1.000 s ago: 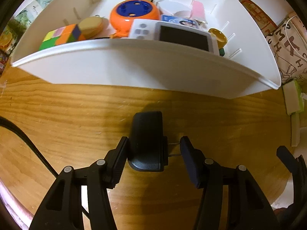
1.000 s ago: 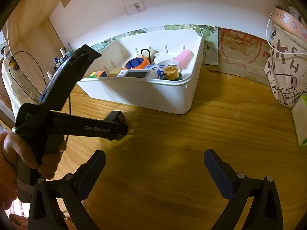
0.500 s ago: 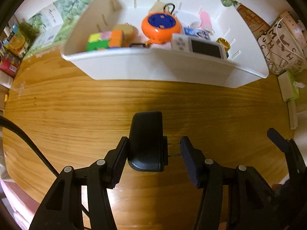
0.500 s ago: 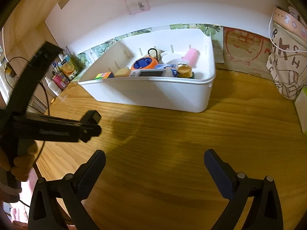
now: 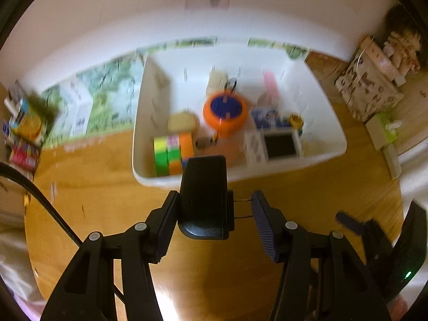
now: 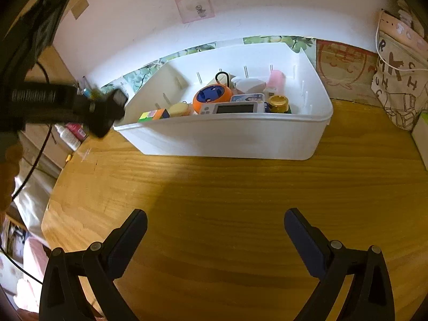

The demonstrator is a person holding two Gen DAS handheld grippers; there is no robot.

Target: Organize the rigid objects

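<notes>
My left gripper (image 5: 214,219) is shut on a black plug adapter (image 5: 204,196), its prongs against the right pad, held in the air above the near edge of the white bin (image 5: 331,149). In the right wrist view the left gripper (image 6: 107,112) with the adapter is raised at the bin's (image 6: 227,136) left corner. The bin holds a coloured cube (image 5: 172,155), an orange round toy (image 5: 224,112), a white handheld game (image 5: 275,147) and a gold-lidded jar (image 6: 279,103). My right gripper (image 6: 214,240) is open and empty over the wooden table (image 6: 240,200).
A patterned bag (image 6: 398,85) stands at the right by the wall. Small bottles (image 6: 71,136) and boxes (image 5: 24,133) crowd the table's left end. A tissue box (image 5: 382,131) lies right of the bin. The right gripper shows at the lower right of the left wrist view (image 5: 374,235).
My left gripper has lifted the adapter off the table and risen high, now looking down into the bin. The right gripper has pulled back slightly and stayed open.
</notes>
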